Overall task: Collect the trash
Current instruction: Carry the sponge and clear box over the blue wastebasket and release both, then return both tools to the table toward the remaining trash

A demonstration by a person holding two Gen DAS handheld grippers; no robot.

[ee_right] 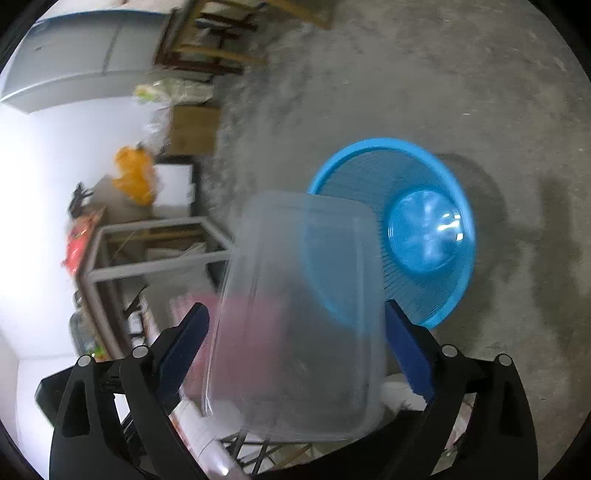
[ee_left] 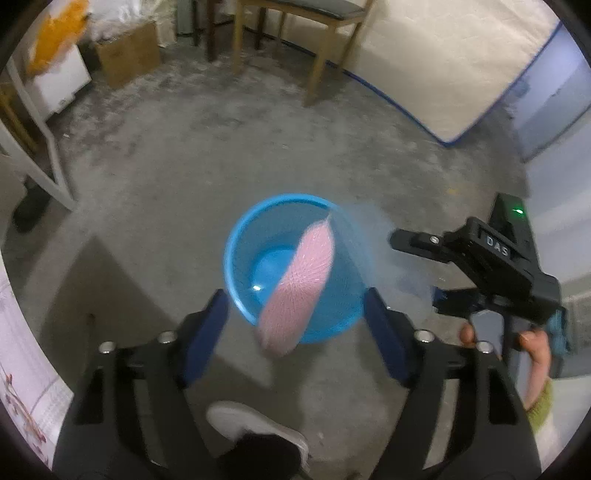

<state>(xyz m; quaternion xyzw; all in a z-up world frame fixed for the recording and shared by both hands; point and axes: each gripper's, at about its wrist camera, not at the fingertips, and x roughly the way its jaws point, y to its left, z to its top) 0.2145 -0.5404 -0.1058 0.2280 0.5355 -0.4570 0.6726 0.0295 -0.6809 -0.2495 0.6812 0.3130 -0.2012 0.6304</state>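
A blue plastic basket (ee_left: 288, 325) stands on the concrete floor; it also shows in the right wrist view (ee_right: 424, 184). In the left wrist view a pink foam net sleeve (ee_left: 299, 288) is in the air over the basket, between the open fingers of my left gripper (ee_left: 297, 325) and touching neither, blurred by motion. In the right wrist view a clear plastic box (ee_right: 299, 314) is in the air between the open fingers of my right gripper (ee_right: 297, 343), blurred, beside the basket's rim. The right gripper's body (ee_left: 491, 266) shows to the right of the basket.
A wooden chair (ee_left: 299, 37) and a mattress (ee_left: 450, 66) stand at the far wall. A cardboard box (ee_left: 129, 55) and an orange bag (ee_left: 59, 33) are at the far left. A grey metal frame (ee_right: 155, 254) stands left of the basket. My shoe (ee_left: 255, 428) is below.
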